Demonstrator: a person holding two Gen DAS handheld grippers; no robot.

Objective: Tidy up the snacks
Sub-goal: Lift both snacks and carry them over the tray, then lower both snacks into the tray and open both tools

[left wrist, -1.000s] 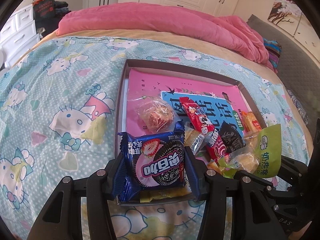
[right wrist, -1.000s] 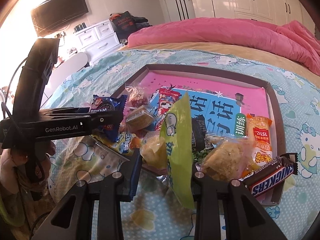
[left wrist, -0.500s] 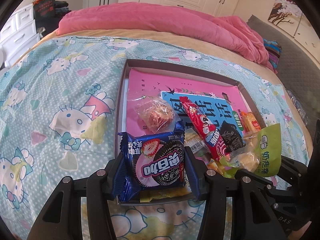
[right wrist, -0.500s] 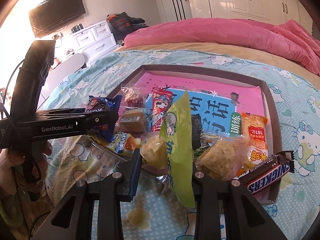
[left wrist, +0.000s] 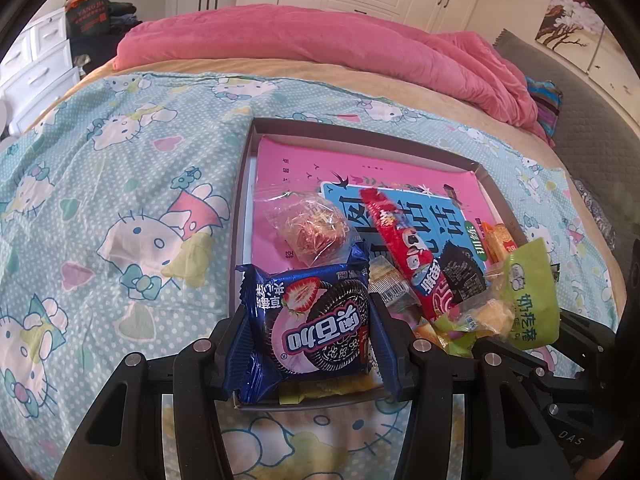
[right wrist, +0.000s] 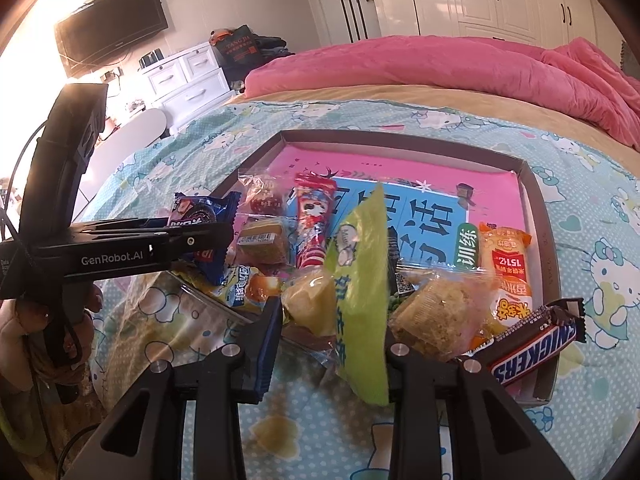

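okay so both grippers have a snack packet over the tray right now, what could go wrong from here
1. The right gripper seems to hold the green packet by a thin edge; it could slip out.
2. The Snickers bar overhangs the tray rim and a nudge might tip it onto the bedsheet.
3. The left gripper squeezes the blue cookie packet across its width, so the cookies might crack.

Your blue cookie packet (left wrist: 310, 326) hides the tray's (left wrist: 440, 152) near-left corner and most of a yellow wrapper beneath it. In your right view, the green packet (right wrist: 362, 292) stands edge-on, covering the black packet behind it, and you cannot tell whether both fingers (right wrist: 269, 344) press it.
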